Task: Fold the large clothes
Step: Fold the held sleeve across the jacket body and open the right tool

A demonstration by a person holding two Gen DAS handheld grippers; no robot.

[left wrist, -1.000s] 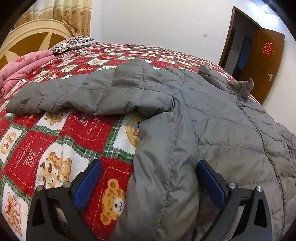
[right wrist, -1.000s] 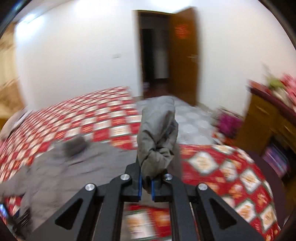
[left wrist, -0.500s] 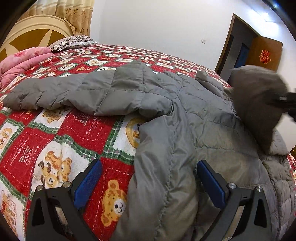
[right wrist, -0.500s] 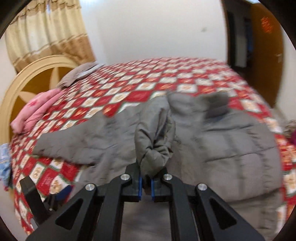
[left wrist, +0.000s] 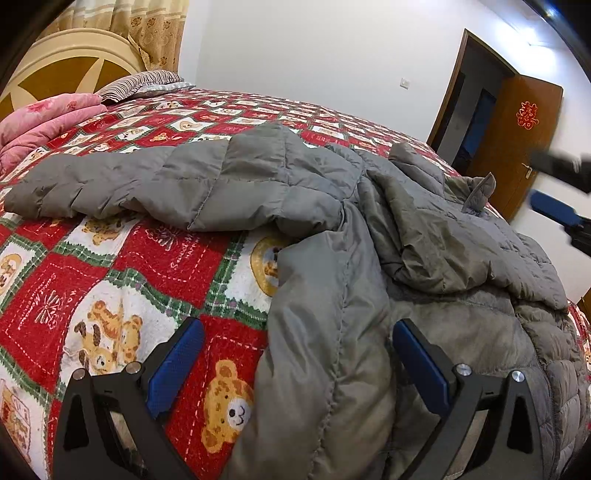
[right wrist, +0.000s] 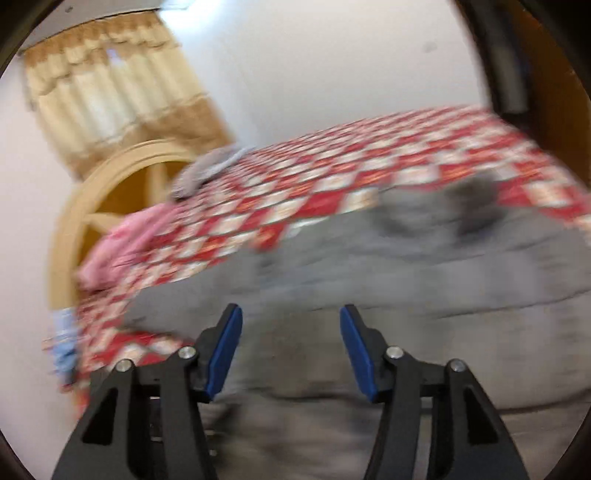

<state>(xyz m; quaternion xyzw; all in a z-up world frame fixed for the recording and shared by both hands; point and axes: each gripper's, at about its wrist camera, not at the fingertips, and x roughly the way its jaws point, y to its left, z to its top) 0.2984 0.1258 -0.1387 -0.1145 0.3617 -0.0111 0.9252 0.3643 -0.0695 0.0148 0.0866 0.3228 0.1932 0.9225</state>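
— Across bed (left wrist: 155, 266), centre to right: grey quilted jacket (left wrist: 332, 258), spread over red bear-print quilt. Changed since a second back?

— Yes. Right sleeve (left wrist: 436, 236), then bunched and pinched in right tool (right wrist: 291, 349), now dropped and lying folded inward across jacket body. Right tool's blue pads (right wrist: 225, 354) parting at this moment, nothing between them, grey cloth only beneath. Swung round too: earlier facing doorway, now facing headboard.

— Left tool (left wrist: 295, 365)?

— Unmoved. Spread wide, straddling jacket's near left edge, pads off the fabric, gripping nothing.

— Hard to read?

— Right-wrist view smeared by motion; jacket (right wrist: 369, 288) a grey blur, seams lost. From left-wrist view, only tips of right tool (left wrist: 557, 188) caught at far right edge, blurred and cut off by frame. Lower hem of jacket hidden behind left tool. Left sleeve (left wrist: 110, 181) fully seen, stretched out flat toward left. Blue scrap at left of bed in right-wrist view, not identifiable.

— Surface, room?

— Bed with red, white and green check, teddy-bear panels. Pink duvet (left wrist: 40, 122) bundled at head end, striped pillow (left wrist: 136, 85) beside it. Rounded cream and brown headboard (left wrist: 62, 70), beige curtain (left wrist: 147, 29) above. White walls, light switch (left wrist: 405, 83) on far one. Brown door (left wrist: 517, 140) standing open at right, red emblem on it, dark doorway just left.
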